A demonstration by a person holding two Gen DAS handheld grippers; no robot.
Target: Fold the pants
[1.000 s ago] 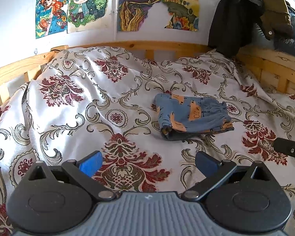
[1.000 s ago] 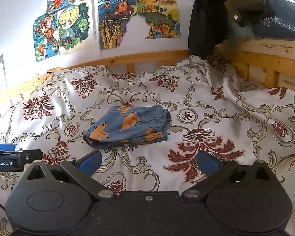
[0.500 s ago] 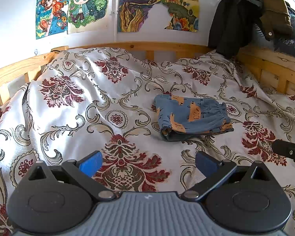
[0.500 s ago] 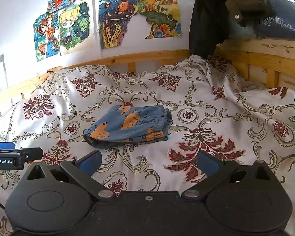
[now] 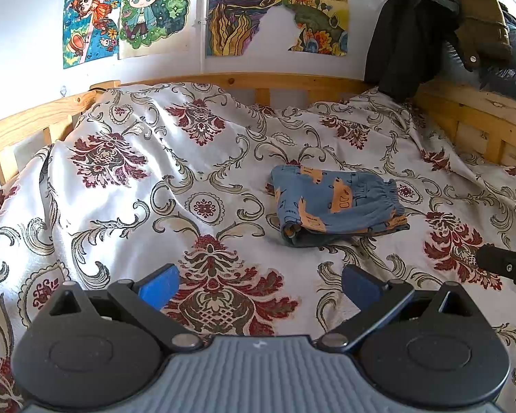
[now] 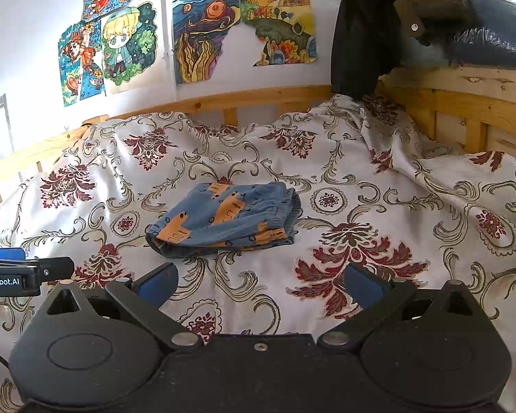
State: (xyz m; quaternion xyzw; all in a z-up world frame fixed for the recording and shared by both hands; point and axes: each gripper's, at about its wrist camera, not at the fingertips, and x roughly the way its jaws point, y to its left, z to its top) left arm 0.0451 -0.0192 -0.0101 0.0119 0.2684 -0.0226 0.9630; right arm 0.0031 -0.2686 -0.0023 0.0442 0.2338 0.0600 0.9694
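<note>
- Blue pants with orange prints lie folded into a compact bundle on the bed.
- Left tongs and right tongs gape wide, empty.
- Nothing has shifted since earlier.

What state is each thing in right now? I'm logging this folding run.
Pants: folded into a compact bundle, lying flat on the bedspread.
Left gripper: open, empty, short of the pants.
Right gripper: open, empty, short of the pants.
Bedspread: spread out, wrinkled.
Jacket: draped over the bed rail.
</note>
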